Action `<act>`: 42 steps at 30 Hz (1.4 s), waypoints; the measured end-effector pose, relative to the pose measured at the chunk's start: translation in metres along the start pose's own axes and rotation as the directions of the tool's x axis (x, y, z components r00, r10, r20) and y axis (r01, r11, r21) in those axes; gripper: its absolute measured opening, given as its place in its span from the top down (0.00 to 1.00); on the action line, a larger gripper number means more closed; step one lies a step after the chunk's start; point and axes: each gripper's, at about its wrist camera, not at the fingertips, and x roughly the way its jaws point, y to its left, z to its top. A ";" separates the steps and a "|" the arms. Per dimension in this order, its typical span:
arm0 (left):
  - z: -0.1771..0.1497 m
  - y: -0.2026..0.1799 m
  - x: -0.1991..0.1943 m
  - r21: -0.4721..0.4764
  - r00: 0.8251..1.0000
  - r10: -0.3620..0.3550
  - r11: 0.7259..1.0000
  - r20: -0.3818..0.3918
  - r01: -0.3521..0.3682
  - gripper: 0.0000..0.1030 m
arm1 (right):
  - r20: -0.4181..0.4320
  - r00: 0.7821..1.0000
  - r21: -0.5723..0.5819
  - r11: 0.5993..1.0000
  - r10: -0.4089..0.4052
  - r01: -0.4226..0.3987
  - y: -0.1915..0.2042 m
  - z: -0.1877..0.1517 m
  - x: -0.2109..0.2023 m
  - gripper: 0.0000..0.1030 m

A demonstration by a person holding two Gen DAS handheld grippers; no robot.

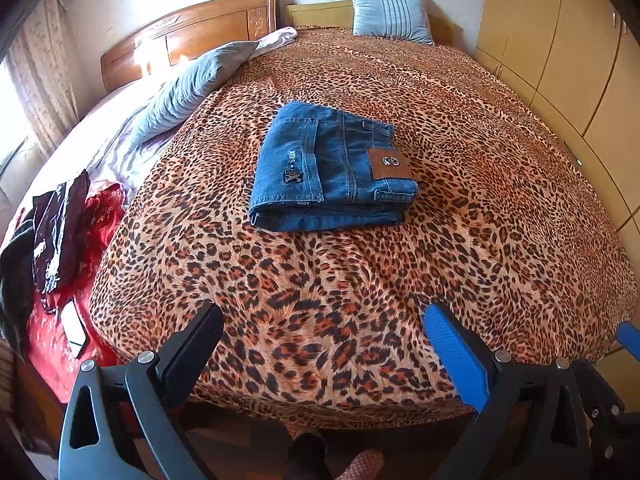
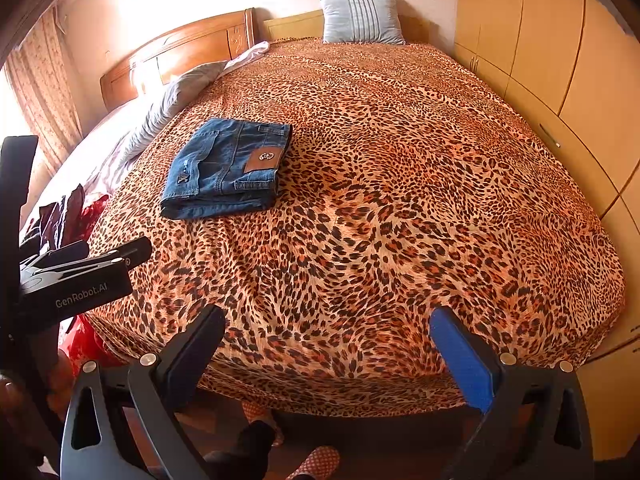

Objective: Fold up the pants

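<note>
A bedroom held a wide bed under a leopard-print cover point(image 1: 360, 280), with a wooden headboard point(image 1: 192, 36) behind and pale wardrobe doors point(image 1: 560, 40) along the right wall.

The left gripper point(image 1: 324, 332) hung over the near edge of the bed with its fingers spread wide apart and nothing between them, one black and one blue-padded. The right gripper point(image 2: 328, 336) was held the same way, fingers well apart and empty, just beside the left one, whose body showed at the left edge of the right wrist view.

Beyond the fingers, well apart from both, the pants point(image 1: 332, 168) lay folded into a thick blue denim rectangle on the cover, back pocket and brown leather patch facing up. Farther out, a grey-blue pillow point(image 1: 192, 84) lay along the cover's left edge, and a striped blue cushion point(image 1: 390, 14) stood against the head of the bed. Red patterned fabric point(image 1: 80, 280) and dark clothing point(image 1: 60, 232) lay heaped at the left side.
</note>
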 end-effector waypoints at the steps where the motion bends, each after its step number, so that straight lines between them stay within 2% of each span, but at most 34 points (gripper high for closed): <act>1: 0.000 0.000 0.000 0.000 1.000 0.000 1.000 0.000 0.000 0.01 | 0.000 1.000 0.000 1.000 0.000 0.000 0.000 0.000 0.000 0.00; 42: 0.003 -0.001 0.007 -0.010 1.000 0.001 1.000 -0.014 -0.001 0.01 | -0.010 1.000 -0.017 1.000 -0.006 0.006 -0.003 0.001 0.004 0.00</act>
